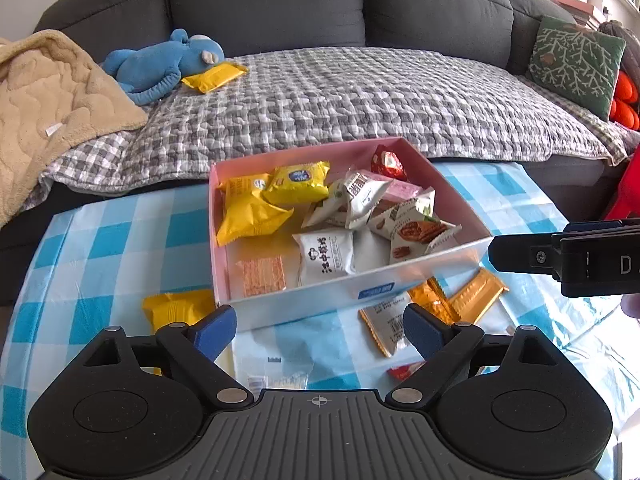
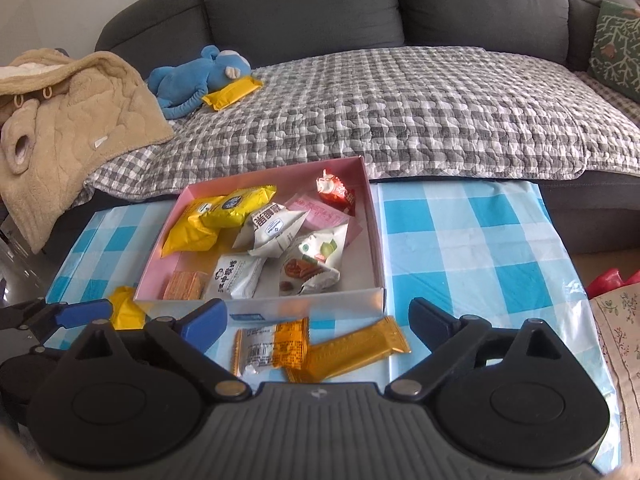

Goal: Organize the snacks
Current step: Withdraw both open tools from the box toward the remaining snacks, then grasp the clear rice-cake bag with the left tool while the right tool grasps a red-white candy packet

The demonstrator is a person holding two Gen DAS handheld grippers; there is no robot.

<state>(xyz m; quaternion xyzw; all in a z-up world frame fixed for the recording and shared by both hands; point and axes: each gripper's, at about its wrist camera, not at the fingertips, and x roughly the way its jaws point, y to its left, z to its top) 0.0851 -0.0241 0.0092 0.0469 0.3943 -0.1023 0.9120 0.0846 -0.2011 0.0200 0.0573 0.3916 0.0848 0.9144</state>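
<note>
Yellow packet on the bench (image 1: 176, 307): I see it lying loose just left of the box's near-left corner, part hidden by my left finger.
Left hand-held gripper (image 1: 318, 326): my fingers are spread wide with nothing between them, hovering low in front of the box.
Box (image 1: 304, 300): pink inside, white outside, standing on the checked bench cloth; it holds yellow, white and red packets and a wafer near its front-left corner.
Orange bars (image 2: 352, 350): two or so lie overlapping on the bench just in front of the box's near wall, beside a white-backed packet (image 2: 260, 350).
Right hand-held gripper (image 2: 316, 324): also spread wide and empty, with the orange bars lying between and below its fingers.
Stray on the sofa (image 2: 234, 92): one yellow packet touches the blue plush toy (image 2: 192, 74), well apart from the box.
Step in hand, as I judge it: picking up the orange bars with the right.
How I'd do it well: come down straight, close across one bar's narrow width, not the overlapped pile, then lift clear of the wall before releasing inside.
</note>
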